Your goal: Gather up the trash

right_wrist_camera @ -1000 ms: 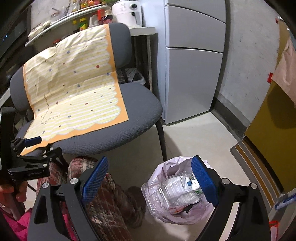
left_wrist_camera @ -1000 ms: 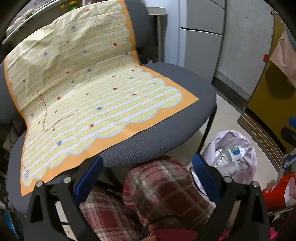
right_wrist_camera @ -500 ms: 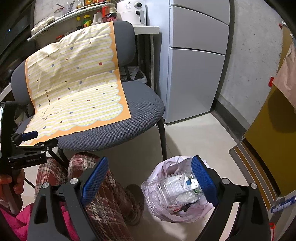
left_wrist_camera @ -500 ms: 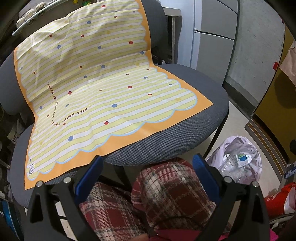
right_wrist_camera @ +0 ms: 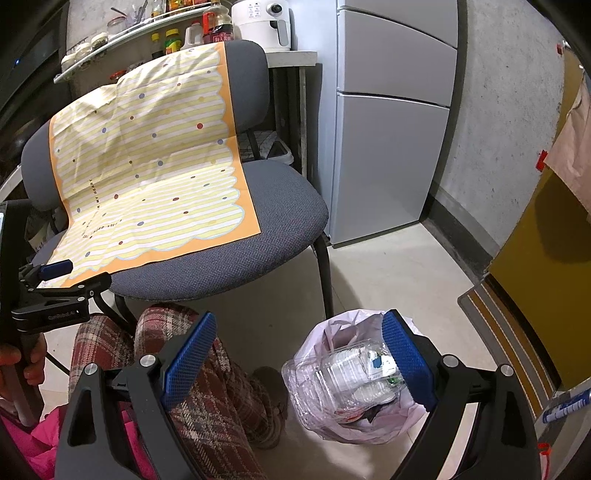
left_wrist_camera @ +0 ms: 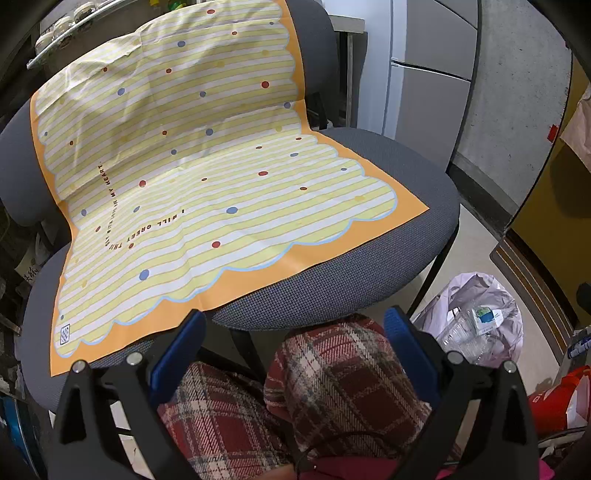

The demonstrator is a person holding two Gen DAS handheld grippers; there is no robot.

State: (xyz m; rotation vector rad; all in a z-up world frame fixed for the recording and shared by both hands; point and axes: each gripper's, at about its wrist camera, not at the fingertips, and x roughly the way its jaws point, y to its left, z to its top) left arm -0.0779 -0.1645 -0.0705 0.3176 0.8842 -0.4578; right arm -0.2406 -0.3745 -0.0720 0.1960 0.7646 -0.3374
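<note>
Both grippers, left gripper (left_wrist_camera: 291,332) and right gripper (right_wrist_camera: 299,350), wide open, empty; pinch the sheet (left_wrist_camera: 207,177) by its near corner, then bag (right_wrist_camera: 354,384) it.

We find a home kitchen corner. Evidence: a grey two-door fridge (right_wrist_camera: 391,147), a white air fryer (right_wrist_camera: 264,24) on a small table beside it, a wall shelf of sauce bottles and jars (right_wrist_camera: 147,33), and bare concrete walls (right_wrist_camera: 506,110) over a tiled floor (right_wrist_camera: 399,273).

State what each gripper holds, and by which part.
Nothing. The left gripper and right gripper are both open and empty, above the plaid-trousered knees.
</note>
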